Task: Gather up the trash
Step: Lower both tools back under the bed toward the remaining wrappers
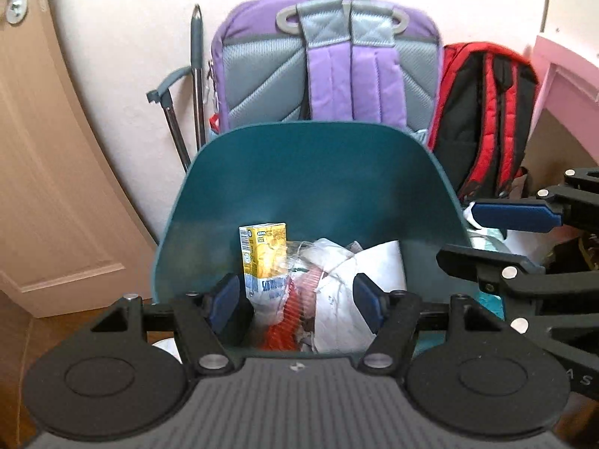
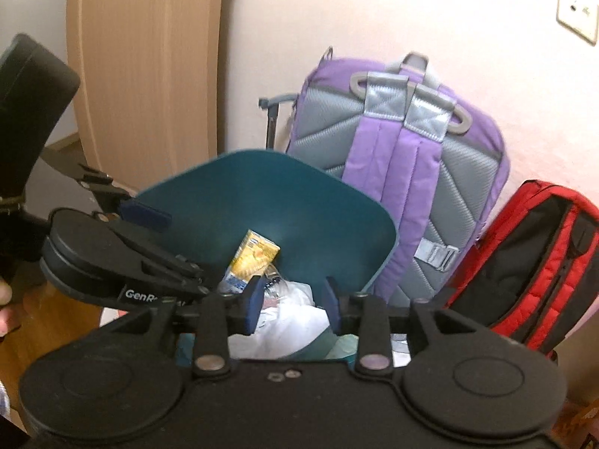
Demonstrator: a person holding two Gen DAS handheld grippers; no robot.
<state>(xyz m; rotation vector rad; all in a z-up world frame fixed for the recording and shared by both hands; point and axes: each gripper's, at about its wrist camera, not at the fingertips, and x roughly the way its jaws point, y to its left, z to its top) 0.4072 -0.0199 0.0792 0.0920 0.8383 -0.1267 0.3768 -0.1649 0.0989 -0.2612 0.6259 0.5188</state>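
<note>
A pale wall (image 1: 123, 18) stands far behind, with a light wooden door (image 1: 45, 172) at the left and a wall socket (image 2: 577, 11) at the right.

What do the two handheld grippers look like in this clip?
Both are matte black. The left gripper and right gripper have blue pads on their jaws, round discs at the sides and silver pivot screws. White "GenR" lettering shows on the left one's side.
</note>
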